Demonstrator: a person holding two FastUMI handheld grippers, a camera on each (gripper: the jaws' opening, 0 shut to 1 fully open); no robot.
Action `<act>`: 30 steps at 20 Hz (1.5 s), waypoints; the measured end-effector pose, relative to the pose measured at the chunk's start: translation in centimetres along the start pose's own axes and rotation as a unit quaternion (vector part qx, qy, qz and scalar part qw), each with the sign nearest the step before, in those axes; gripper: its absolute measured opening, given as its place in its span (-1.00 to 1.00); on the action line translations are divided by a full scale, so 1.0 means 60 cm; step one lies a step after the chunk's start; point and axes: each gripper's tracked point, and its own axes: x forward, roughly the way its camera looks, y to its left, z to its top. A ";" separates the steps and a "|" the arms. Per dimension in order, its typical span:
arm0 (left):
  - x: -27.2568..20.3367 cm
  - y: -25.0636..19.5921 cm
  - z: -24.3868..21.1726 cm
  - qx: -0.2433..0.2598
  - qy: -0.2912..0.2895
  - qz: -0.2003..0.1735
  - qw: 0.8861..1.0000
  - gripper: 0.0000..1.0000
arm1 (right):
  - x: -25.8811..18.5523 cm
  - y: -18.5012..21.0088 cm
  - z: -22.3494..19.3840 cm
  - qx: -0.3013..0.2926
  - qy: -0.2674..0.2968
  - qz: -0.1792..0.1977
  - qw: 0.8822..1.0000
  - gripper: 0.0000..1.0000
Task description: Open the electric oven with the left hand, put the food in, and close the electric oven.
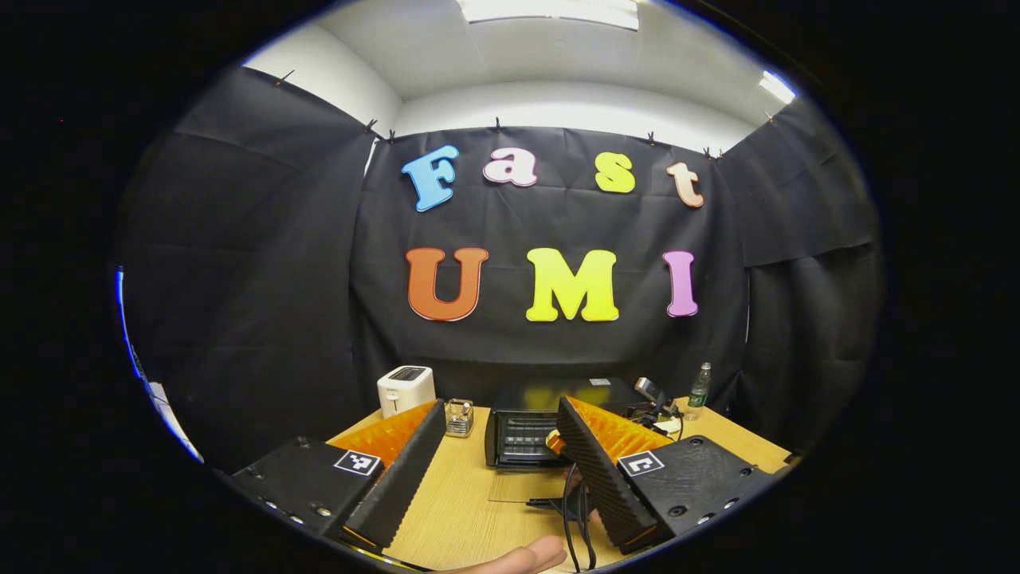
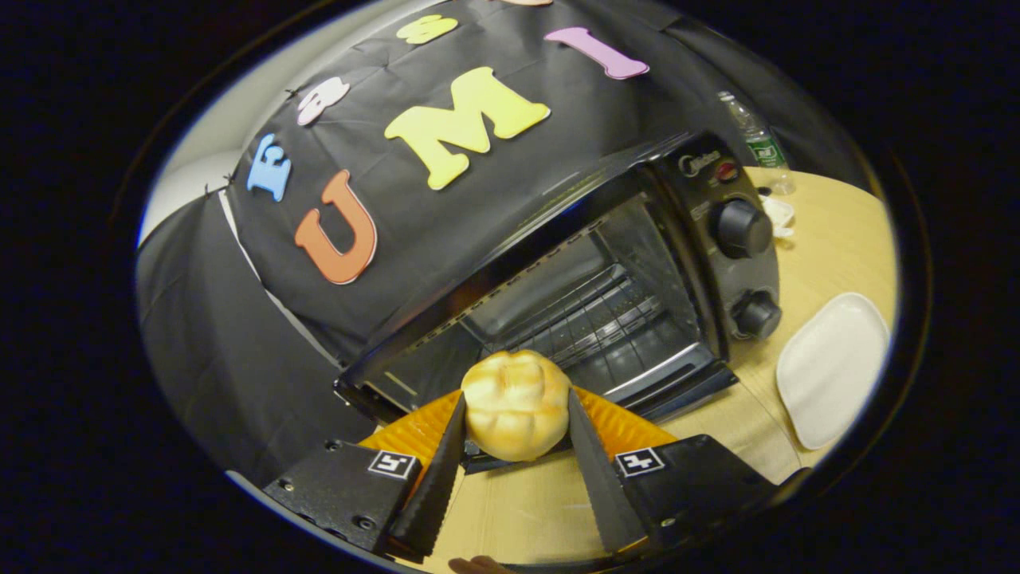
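I count one electric oven point(image 2: 574, 295), one bread bun point(image 2: 516, 405), one white plate point(image 2: 833, 367), one water bottle point(image 2: 757, 143) and one white toaster point(image 1: 406, 389) on the wooden tabletop point(image 2: 829, 231). In the right gripper view, my right gripper point(image 2: 516, 442) pinches the round bun between both fingers, right at the oven's open mouth, above its lowered door. The oven's long axis runs side to side across that view, its two knobs at the right end, and the empty plate lies just beyond them. In the left gripper view, my left gripper point(image 1: 498, 470) has its fingers spread wide, holding nothing, well back from the oven.
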 end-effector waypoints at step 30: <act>0.014 -0.035 -0.082 -0.006 0.056 -0.019 0.998 0.84 | -0.192 -0.036 0.137 -0.205 -0.081 -0.017 0.975 0.79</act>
